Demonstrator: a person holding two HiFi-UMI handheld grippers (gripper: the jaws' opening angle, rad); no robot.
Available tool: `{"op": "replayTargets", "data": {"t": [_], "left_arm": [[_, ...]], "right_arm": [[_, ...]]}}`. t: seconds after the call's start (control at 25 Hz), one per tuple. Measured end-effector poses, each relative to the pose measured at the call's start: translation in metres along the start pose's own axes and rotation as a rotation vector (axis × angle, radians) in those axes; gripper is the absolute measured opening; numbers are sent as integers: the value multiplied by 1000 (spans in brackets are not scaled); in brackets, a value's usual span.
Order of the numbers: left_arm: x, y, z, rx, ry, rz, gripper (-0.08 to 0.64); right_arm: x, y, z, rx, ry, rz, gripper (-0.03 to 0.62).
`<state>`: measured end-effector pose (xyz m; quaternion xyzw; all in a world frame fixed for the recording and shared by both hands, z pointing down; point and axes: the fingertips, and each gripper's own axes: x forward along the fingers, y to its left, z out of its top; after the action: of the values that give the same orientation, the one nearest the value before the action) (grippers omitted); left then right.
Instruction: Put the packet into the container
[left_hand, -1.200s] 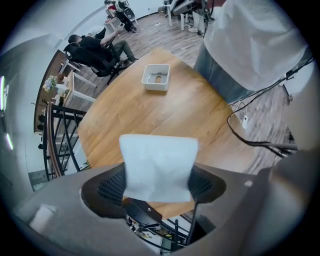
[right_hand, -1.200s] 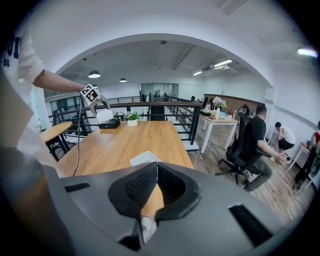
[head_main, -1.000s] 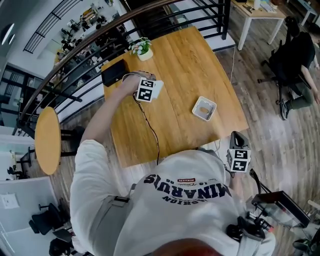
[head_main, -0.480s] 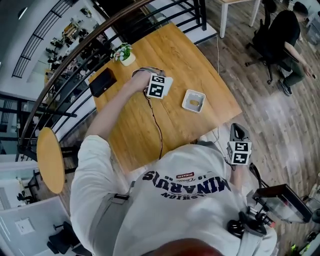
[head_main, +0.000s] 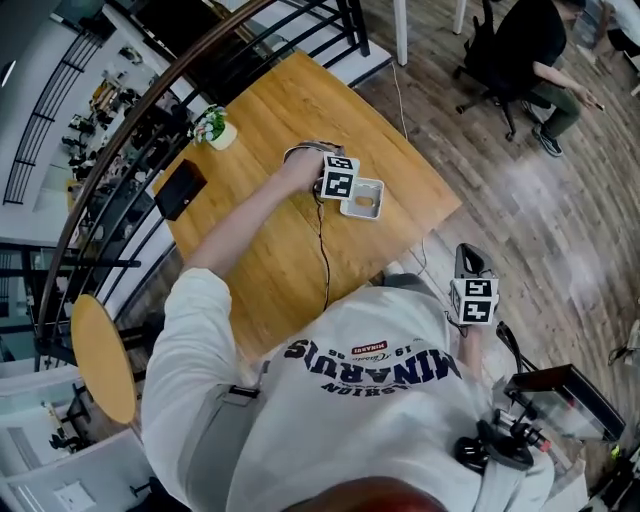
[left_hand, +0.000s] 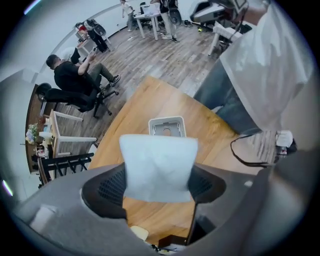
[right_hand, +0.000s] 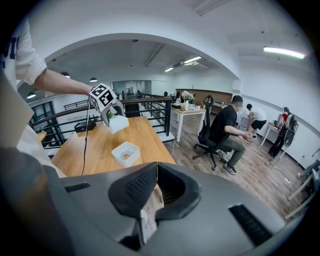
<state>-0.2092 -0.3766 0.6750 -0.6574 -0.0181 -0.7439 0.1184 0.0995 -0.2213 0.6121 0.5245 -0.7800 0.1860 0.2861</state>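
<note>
Left arm stretched forward over the wooden table (head_main: 262, 140), left gripper (head_main: 340, 185) held in the air, jaws partly apart and clamped on the white packet (left_hand: 157, 167), white container (left_hand: 167, 126) on the table just beyond, right gripper (head_main: 474, 298) low at the person's side, jaws together, empty

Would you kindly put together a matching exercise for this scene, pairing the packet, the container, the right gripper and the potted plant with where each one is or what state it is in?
Things:
1. packet
2. container
3. right gripper
4. potted plant

Places or states:
A. jaws together, holding nothing
B. green leaves, at a corner of the table
C. clamped between the jaws of the left gripper
D. white, open-topped, on the table right beside the left gripper

Pairs: 1-C, 2-D, 3-A, 4-B
</note>
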Motion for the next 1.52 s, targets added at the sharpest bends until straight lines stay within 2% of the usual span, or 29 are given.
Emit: {"op": "replayTargets", "data": {"t": [0.12,0.36,0.76,1.04,1.24,1.52], "left_arm": [[9,11,28,-37,-20,-4,357],[17,15,66,-29,-31,-15,357],[25,2,58,-85,-26,-47,357],[61,-8,62,-119,-19,-76,357],[94,-23,67,-151,-18,-131,357],[142,-39,76,-127,29,-183,357]], "right_arm": [[-2,-6,-6,11,12,-17,9],[-3,-16,-12,19,21,-39,9],[-11,-7,-9,20,21,-26,9],[-5,-13,-11,13,32,-26,9],[-8,-17,-20,28,53,-36,9],[-12,-25,-35,65,87,-61,9]]}}
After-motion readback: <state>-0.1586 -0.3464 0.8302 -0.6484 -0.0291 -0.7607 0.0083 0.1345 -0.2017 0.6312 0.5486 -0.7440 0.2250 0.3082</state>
